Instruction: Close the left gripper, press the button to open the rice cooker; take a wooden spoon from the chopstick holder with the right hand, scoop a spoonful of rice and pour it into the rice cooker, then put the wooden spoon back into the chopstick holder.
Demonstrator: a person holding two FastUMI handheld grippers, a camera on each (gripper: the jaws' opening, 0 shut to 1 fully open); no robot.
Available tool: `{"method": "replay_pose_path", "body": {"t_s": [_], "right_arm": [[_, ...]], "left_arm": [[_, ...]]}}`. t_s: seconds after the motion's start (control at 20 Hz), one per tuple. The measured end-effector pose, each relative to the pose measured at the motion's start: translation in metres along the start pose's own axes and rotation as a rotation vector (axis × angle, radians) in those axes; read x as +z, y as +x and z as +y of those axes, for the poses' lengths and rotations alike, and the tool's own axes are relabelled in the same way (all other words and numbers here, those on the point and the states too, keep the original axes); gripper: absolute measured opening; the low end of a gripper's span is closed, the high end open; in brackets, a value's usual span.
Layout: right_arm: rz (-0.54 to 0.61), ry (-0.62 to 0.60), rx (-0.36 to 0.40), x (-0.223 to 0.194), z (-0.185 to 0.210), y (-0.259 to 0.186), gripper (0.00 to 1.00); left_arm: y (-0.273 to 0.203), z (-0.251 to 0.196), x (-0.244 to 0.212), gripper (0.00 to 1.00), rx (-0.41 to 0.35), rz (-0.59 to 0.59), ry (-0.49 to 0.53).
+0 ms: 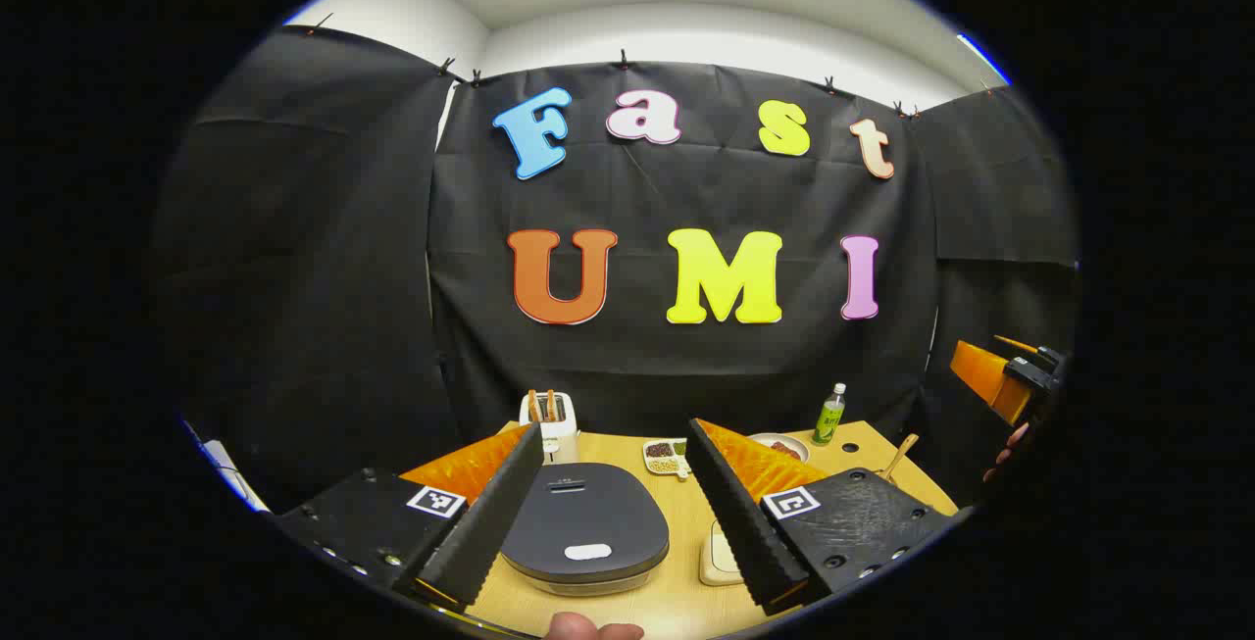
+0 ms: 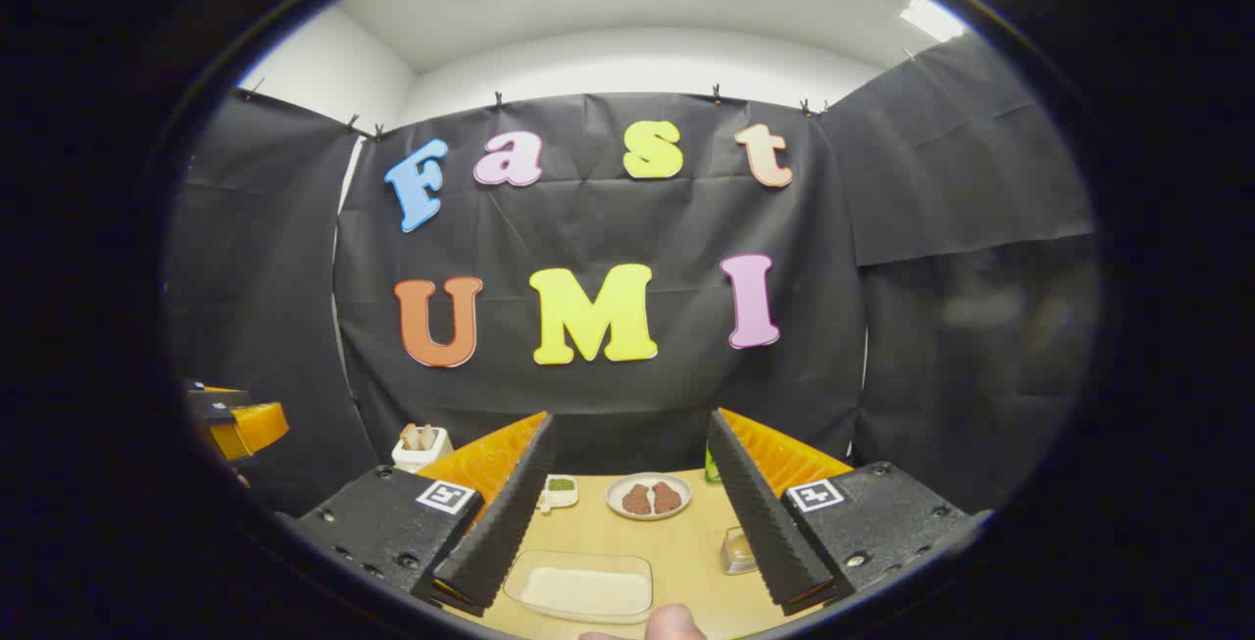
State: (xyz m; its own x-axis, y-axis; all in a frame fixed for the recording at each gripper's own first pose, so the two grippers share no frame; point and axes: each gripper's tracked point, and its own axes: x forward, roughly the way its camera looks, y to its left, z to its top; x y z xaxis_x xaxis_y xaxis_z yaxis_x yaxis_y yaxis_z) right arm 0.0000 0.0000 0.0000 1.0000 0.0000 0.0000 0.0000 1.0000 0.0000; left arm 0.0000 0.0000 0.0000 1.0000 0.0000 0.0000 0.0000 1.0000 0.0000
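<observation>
Pale wood table point(image 1: 686, 562) carries the whole setup. In the left gripper view, the left gripper point(image 1: 613, 508) hangs above the table with its fingers spread wide apart, holding nothing; between them lies the rice cooker point(image 1: 585, 530), dark lid shut, a light oval button point(image 1: 588, 552) on the near part of the lid. Behind the cooker stands a white toaster point(image 1: 555, 424) with two slices in its slots, beside it a small divided dish point(image 1: 667, 458), further right a plate point(image 1: 782, 446) and a green-labelled bottle point(image 1: 829, 415). A wooden spoon point(image 1: 900, 456) handle pokes up at the table's right side; the holder beneath it is hidden behind the finger, so its seating cannot be confirmed. The other gripper shows at the far right edge. In the right gripper view, the right gripper point(image 2: 627, 513) is likewise open and empty, above a clear rectangular tray of rice point(image 2: 584, 589) close to the camera. Beyond it sit the plate point(image 2: 648, 497) with two brown pieces and the divided dish point(image 2: 560, 491). A small clear container point(image 2: 735, 550) sits just beside the right finger.
</observation>
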Motion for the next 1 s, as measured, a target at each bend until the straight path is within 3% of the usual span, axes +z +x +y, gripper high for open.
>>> {"method": "replay_pose_path", "body": {"t_s": [1.0], "right_arm": [[-0.028,-0.016,-0.060,0.008,-0.010,-0.043,0.99]], "left_arm": [[-0.028,0.004,-0.001,0.95,-0.013,-0.006,-0.025]]}}
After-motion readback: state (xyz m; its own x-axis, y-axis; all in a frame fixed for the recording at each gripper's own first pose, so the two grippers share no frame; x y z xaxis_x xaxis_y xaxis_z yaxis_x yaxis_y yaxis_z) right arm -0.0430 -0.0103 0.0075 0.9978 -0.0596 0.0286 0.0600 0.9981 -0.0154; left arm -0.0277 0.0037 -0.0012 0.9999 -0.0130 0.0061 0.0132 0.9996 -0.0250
